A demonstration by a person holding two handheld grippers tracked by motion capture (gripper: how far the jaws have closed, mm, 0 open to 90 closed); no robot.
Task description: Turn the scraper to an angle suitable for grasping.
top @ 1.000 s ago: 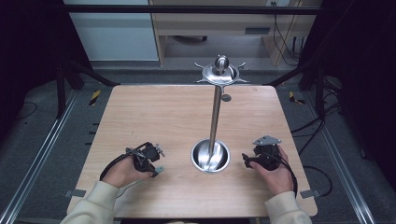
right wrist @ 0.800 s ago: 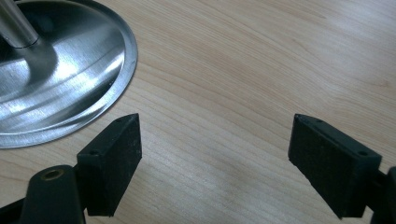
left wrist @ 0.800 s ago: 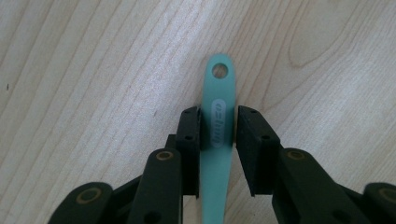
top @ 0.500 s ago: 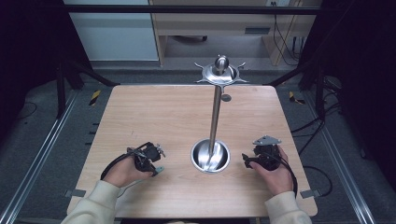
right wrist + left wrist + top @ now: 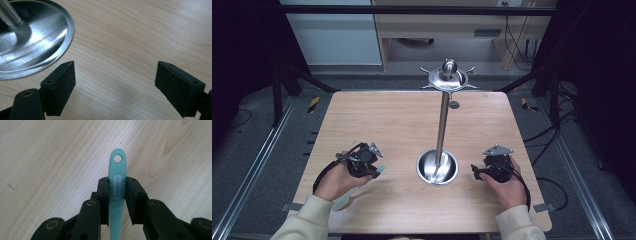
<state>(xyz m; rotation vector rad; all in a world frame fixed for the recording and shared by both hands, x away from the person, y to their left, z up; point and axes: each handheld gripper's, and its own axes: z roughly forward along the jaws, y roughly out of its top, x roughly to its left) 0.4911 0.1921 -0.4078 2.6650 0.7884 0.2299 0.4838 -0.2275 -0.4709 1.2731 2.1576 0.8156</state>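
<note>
Flanking the steel stand [image 5: 441, 150], both grippers.

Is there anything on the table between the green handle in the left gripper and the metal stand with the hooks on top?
Nothing visible does. The left gripper is shut on the green handle, and bare wood of the table lies between it and the metal stand. The right gripper sits open beyond the stand's base.

1. Your worktop [image 5: 362, 125] sits evenly lit from above while the surroundings fall dark
2. Your steel stand base [image 5: 30, 42] throws bright glare streaks
3. The black tongs nearest each lens look soft; the wood grain stays sharp
</note>
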